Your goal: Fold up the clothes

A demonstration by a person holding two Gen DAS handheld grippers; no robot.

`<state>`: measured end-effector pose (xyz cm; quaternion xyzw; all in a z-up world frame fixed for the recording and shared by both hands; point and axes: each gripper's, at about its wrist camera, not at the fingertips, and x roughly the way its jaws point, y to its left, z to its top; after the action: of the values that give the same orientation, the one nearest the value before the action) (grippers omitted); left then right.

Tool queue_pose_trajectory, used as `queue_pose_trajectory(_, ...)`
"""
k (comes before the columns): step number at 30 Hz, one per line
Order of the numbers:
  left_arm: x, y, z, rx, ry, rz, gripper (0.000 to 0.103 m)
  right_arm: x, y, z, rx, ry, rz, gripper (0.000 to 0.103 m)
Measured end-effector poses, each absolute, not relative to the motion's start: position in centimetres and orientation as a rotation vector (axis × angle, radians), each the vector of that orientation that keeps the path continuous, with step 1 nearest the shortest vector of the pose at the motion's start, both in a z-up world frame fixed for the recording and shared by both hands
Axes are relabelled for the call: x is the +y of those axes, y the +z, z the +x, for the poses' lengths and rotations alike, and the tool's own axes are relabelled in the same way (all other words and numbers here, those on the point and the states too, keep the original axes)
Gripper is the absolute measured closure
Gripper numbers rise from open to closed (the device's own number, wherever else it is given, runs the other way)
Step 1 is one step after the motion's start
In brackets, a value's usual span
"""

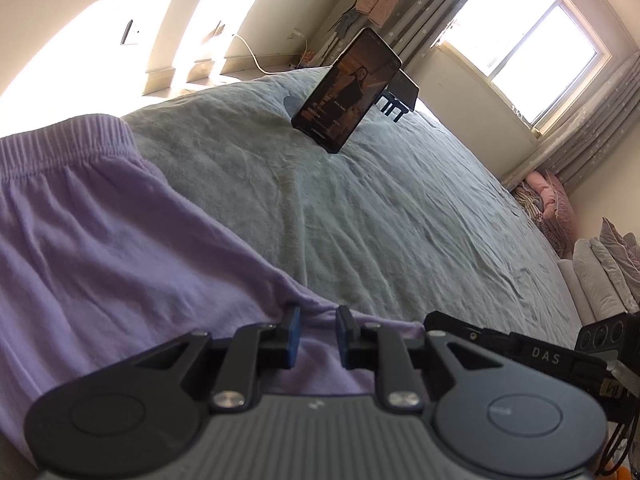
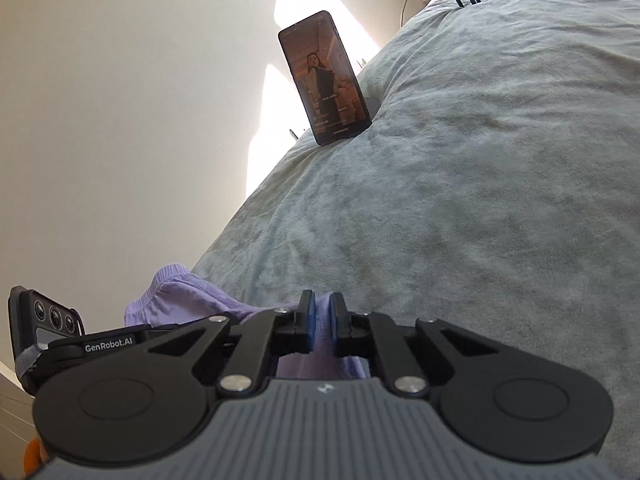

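Note:
A lilac garment with a ribbed elastic waistband (image 1: 100, 216) lies on the grey-green bedspread (image 1: 400, 208), filling the left of the left wrist view. My left gripper (image 1: 318, 320) sits low over its near edge, jaws a little apart with cloth between and under them. In the right wrist view the same lilac garment (image 2: 188, 300) is bunched at lower left. My right gripper (image 2: 322, 312) has its blue pads nearly together with a fold of lilac cloth pinched between them. The other gripper's body (image 2: 48, 328) shows at the left.
A phone (image 1: 346, 88) stands propped on the bed with a video on its screen; it also shows in the right wrist view (image 2: 322, 80). A second device on a dark stand (image 1: 396, 96) is behind it. Pillows (image 1: 600, 272), a window (image 1: 532, 36) and curtains lie right.

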<state>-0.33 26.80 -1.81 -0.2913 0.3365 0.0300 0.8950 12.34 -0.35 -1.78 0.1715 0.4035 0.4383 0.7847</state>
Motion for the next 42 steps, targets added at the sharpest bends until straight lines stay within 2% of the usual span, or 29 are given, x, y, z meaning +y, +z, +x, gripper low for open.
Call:
queue_pose_trajectory(1, 26.4, -1.5, -0.3, 0.698, 0.05, -0.575, 0.077, -1.2, -1.4, 12.2, 0.855, 0.922, 0.362, 0.08)
queue_pose_trajectory(2, 26.0, -1.2, -0.3, 0.696, 0.029, -0.54, 0.066, -2.3, -0.9, 11.9, 0.843, 0.904, 0.359, 0.08)
queue_pose_trajectory(4, 24.5, -0.4, -0.4, 0.679, -0.029, -0.431, 0.061, -4.1, -0.2, 10.8, 0.815, 0.871, 0.326, 0.078)
queue_pose_trajectory(10, 20.0, -0.1, 0.9, 0.723, -0.271, -0.244, 0.063, -8.5, 1.0, 6.0, 0.724, 0.78, 0.128, 0.078)
queue_pose_trajectory(13, 17.9, -0.8, 2.1, 0.789, -0.365, -0.176, 0.073, -9.2, 0.7, 3.9, 0.703, 0.803, 0.073, 0.078)
queue_pose_trajectory(17, 15.9, -1.5, 3.2, 0.818, -0.442, -0.122, 0.073, -8.8, -0.2, 1.8, 0.695, 0.859, 0.026, 0.078)
queue_pose_trajectory(20, 16.3, -2.1, 4.0, 0.79, -0.41, -0.128, 0.075, -8.3, -1.4, 1.4, 0.701, 0.848, -0.031, 0.078)
queue_pose_trajectory(22, 17.1, -2.5, 4.4, 0.763, -0.375, -0.132, 0.077, -8.2, -2.2, 1.3, 0.701, 0.826, -0.078, 0.093)
queue_pose_trajectory(29, 23.5, -2.0, 4.3, 0.702, -0.315, -0.227, 0.08, -15.9, -1.7, 1.4, 0.699, 0.602, -0.07, 0.092)
queue_pose_trajectory(30, 24.4, -1.6, 3.9, 0.691, -0.298, -0.234, 0.08, -17.3, -1.4, 1.0, 0.699, 0.577, -0.05, 0.089)
queue_pose_trajectory(31, 25.3, -1.2, 3.5, 0.677, -0.278, -0.237, 0.072, -18.4, -1.0, 0.6, 0.694, 0.559, -0.035, 0.082)
queue_pose_trajectory(32, 26.3, -0.8, 2.8, 0.659, -0.25, -0.236, 0.068, -19.3, -0.7, 0.0, 0.687, 0.547, -0.033, 0.08)
queue_pose_trajectory(36, 29.6, 0.2, -0.3, 0.61, -0.206, -0.234, 0.067, -22.5, 0.4, -2.3, 0.663, 0.515, -0.041, 0.078)
queue_pose_trajectory(39, 32.0, -0.3, -2.3, 0.604, -0.138, -0.232, 0.067, -24.6, 0.4, -3.3, 0.671, 0.487, -0.044, 0.066)
queue_pose_trajectory(40, 33.0, -0.7, -2.8, 0.604, -0.109, -0.246, 0.068, -25.2, 0.3, -3.4, 0.677, 0.472, -0.036, 0.066)
queue_pose_trajectory(41, 34.0, -0.9, -3.3, 0.589, -0.099, -0.277, 0.075, -25.7, 0.1, -3.5, 0.684, 0.456, -0.027, 0.066)
queue_pose_trajectory(42, 35.0, -1.1, -3.7, 0.575, -0.089, -0.307, 0.077, -26.2, 0.0, -3.6, 0.69, 0.44, -0.022, 0.066)
